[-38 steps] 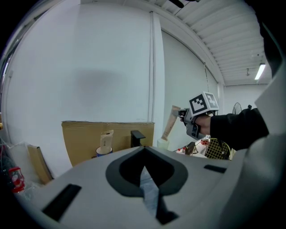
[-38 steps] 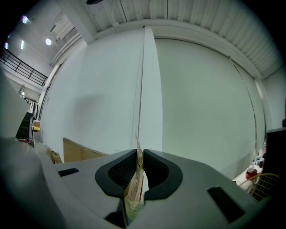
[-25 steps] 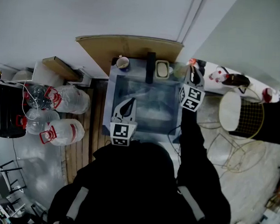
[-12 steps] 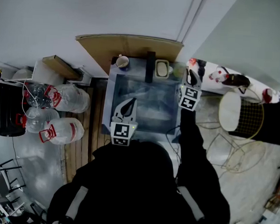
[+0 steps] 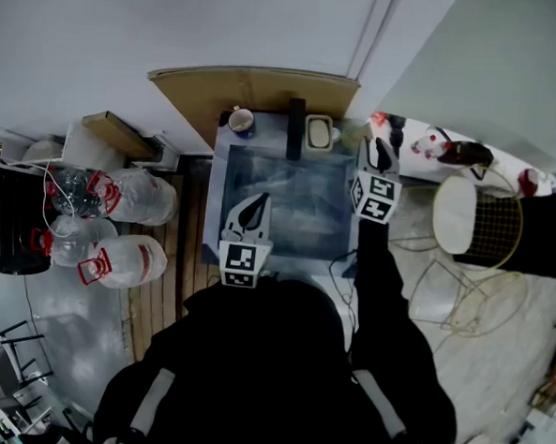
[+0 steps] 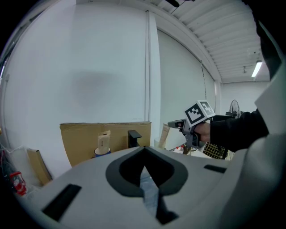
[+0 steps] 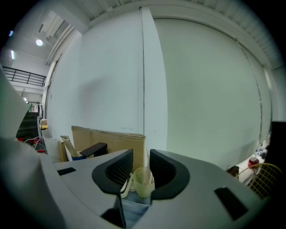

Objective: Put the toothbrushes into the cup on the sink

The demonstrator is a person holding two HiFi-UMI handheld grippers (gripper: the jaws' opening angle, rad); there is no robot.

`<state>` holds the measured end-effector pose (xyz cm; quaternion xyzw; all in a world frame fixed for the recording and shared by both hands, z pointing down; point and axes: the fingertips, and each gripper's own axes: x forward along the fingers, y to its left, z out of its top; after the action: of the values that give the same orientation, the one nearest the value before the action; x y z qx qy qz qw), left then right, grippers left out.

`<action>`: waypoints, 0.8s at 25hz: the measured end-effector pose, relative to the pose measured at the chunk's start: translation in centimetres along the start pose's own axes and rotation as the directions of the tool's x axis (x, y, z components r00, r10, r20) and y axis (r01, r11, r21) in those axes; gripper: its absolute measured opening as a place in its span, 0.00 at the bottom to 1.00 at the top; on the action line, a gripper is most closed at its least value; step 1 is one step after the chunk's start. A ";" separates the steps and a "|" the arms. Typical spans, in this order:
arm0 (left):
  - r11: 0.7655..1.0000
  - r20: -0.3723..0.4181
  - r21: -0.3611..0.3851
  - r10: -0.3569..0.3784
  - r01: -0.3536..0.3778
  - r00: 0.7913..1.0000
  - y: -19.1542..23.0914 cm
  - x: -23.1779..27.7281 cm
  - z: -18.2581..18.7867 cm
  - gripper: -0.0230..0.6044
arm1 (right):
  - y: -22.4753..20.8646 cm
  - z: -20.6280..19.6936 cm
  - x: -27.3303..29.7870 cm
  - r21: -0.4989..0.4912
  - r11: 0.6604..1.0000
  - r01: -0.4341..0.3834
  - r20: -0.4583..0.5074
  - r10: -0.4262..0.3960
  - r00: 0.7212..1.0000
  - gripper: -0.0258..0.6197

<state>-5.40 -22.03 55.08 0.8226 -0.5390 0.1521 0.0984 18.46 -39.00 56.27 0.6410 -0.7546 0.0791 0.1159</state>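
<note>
A pale translucent cup (image 7: 144,182) (image 5: 355,134) stands on the sink's back right corner. A thin toothbrush (image 7: 145,168) stands upright in it. Another pale toothbrush (image 7: 125,188) lies just left of the cup. My right gripper (image 7: 140,156) (image 5: 377,145) hovers right over the cup. Its jaws are opening, and the pads stand clear of the upright toothbrush. My left gripper (image 6: 144,151) (image 5: 257,204) is shut and empty, held over the sink's (image 5: 226,180) front left part.
At the back rim are a black faucet (image 5: 295,128), a soap dish (image 5: 319,134) and a blue cup (image 5: 242,122) with something upright in it. Cardboard (image 5: 253,93) leans behind the sink. Water jugs (image 5: 127,226) lie at the left, and a wire stool (image 5: 475,224) stands at the right.
The right gripper has edged slightly left, closer to the sink's back right corner. The left gripper has stayed where it was.
</note>
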 end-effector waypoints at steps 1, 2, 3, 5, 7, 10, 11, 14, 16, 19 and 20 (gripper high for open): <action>1.000 0.004 0.003 -0.001 0.001 1.000 -0.1 -0.1 0.1 0.04 | 0.2 0.2 -0.4 0.005 1.000 -0.007 0.005 0.007 1.000 0.19; 1.000 0.009 0.003 -0.002 0.002 1.000 -0.1 -0.2 0.2 0.04 | 0.5 0.5 -0.9 0.008 1.000 -0.014 0.012 0.014 1.000 0.19; 1.000 0.014 0.000 -0.002 0.002 1.000 -0.1 -0.4 0.3 0.04 | 0.9 0.8 -1.5 0.010 1.000 -0.021 0.020 0.021 1.000 0.19; 1.000 0.024 -0.006 0.000 0.000 1.000 -0.1 -0.8 0.5 0.04 | 1.6 1.3 -2.7 0.016 0.999 -0.032 0.032 0.031 0.999 0.19; 1.000 0.035 -0.010 0.003 -0.003 0.999 0.0 -1.2 0.6 0.04 | 2.3 1.4 -4.0 0.027 0.999 -0.045 0.040 0.044 0.998 0.19; 1.000 0.053 -0.011 0.004 -0.003 0.999 -0.1 -1.7 0.9 0.04 | 3.5 1.8 -6.0 0.046 0.997 -0.068 0.066 0.065 0.996 0.19; 1.000 0.059 -0.010 0.003 -0.003 0.998 -0.1 -1.8 1.0 0.04 | 4.0 1.9 -6.7 0.049 0.996 -0.076 0.075 0.072 0.995 0.19; 1.000 0.076 -0.007 -0.002 0.002 0.997 -0.3 -2.5 1.4 0.04 | 5.1 2.1 -8.7 0.050 0.995 -0.091 0.095 0.086 0.992 0.19; 1.000 0.090 -0.007 -0.004 0.005 0.996 -0.3 -2.9 1.6 0.04 | 5.9 2.1 -9.9 0.052 0.994 -0.100 0.103 0.094 0.990 0.19; 1.000 0.108 -0.002 -0.005 0.005 0.994 -0.4 -3.4 1.9 0.04 | 7.0 1.8 -11.4 0.060 0.991 -0.118 0.115 0.110 0.987 0.17; 1.000 0.114 -0.001 -0.004 0.004 0.993 -0.4 -3.5 2.0 0.04 | 7.3 1.7 -11.9 0.064 0.991 -0.121 0.120 0.113 0.986 0.16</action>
<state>-6.08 -19.50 51.96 0.8309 -0.5422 0.1045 0.0682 12.93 -26.98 51.58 0.6027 -0.7932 0.0752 0.0443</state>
